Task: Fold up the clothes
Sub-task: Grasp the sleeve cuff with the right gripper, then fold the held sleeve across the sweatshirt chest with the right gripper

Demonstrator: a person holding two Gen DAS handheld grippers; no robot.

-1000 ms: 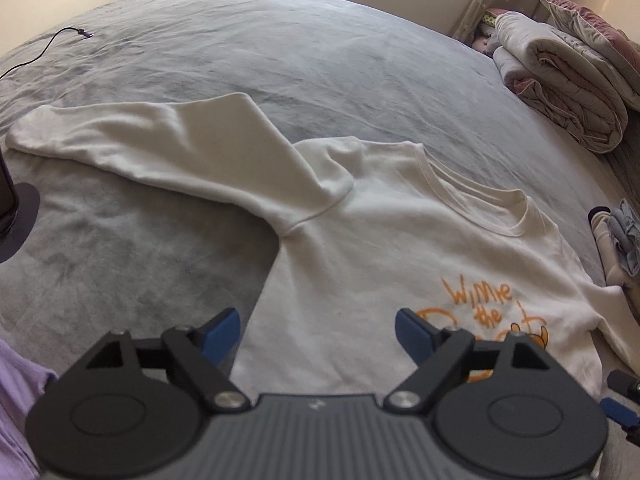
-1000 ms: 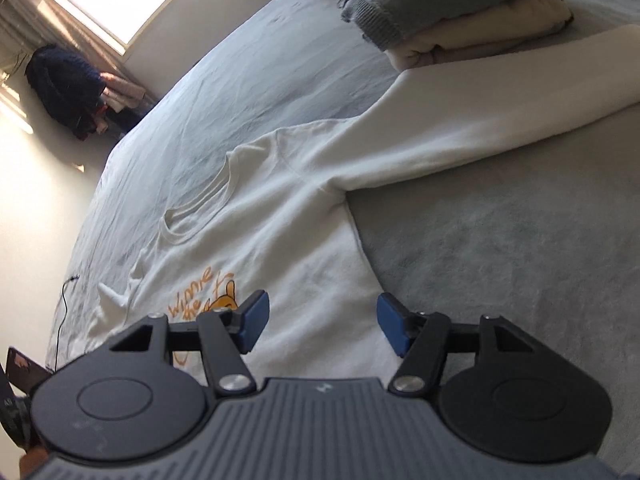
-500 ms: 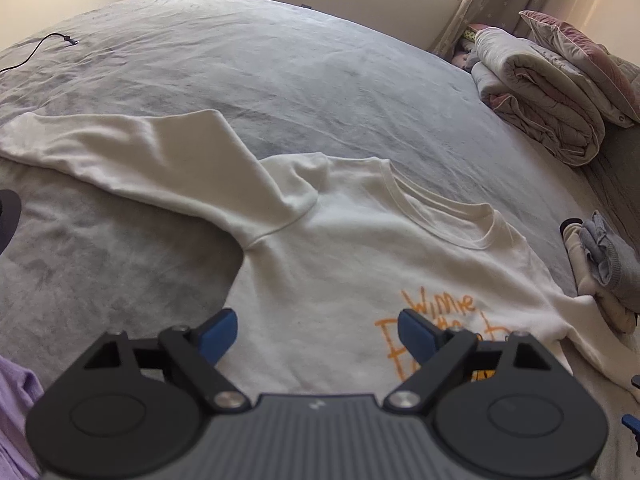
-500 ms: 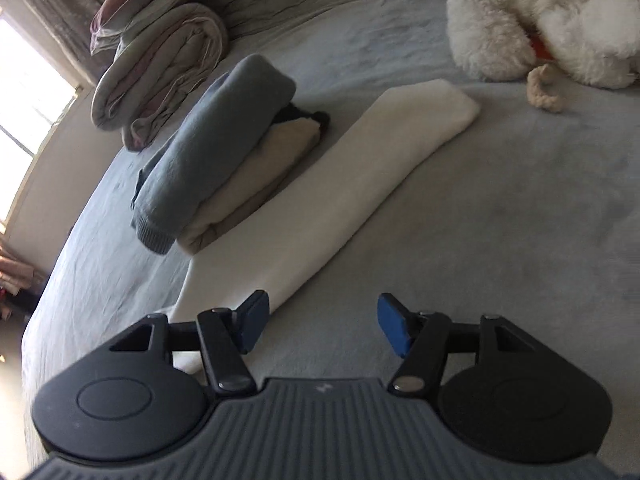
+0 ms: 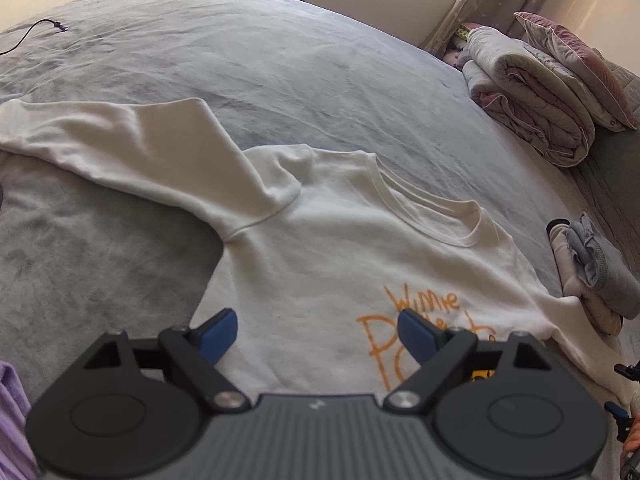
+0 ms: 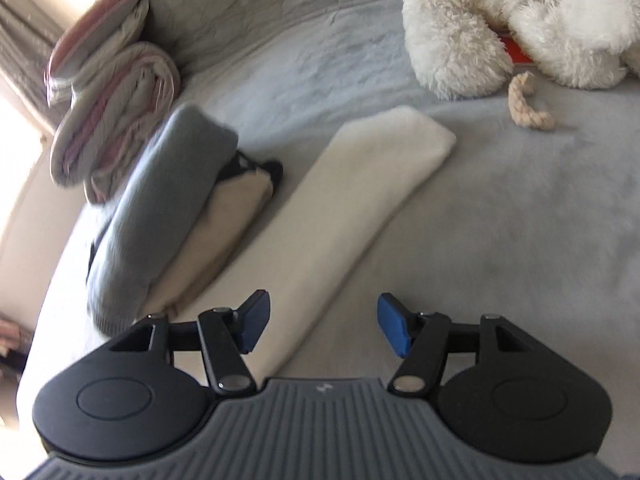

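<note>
A cream sweatshirt with orange lettering lies face up on the grey bed. One of its sleeves stretches to the left in the left wrist view. My left gripper hovers open over the sweatshirt's lower body, holding nothing. The other sleeve runs diagonally across the right wrist view, its cuff at the upper right. Above the near part of that sleeve my right gripper stands open and empty.
A stack of folded clothes, grey on beige, lies just left of the sleeve. Rolled bedding and a pillow sit at the bed's head. A white fluffy dog and a rope toy lie beyond the cuff. A cable lies far left.
My right gripper has swung from the sweatshirt's body out along the sleeve towards its cuff. My left gripper has shifted slightly over the lower body. Both stayed open.
</note>
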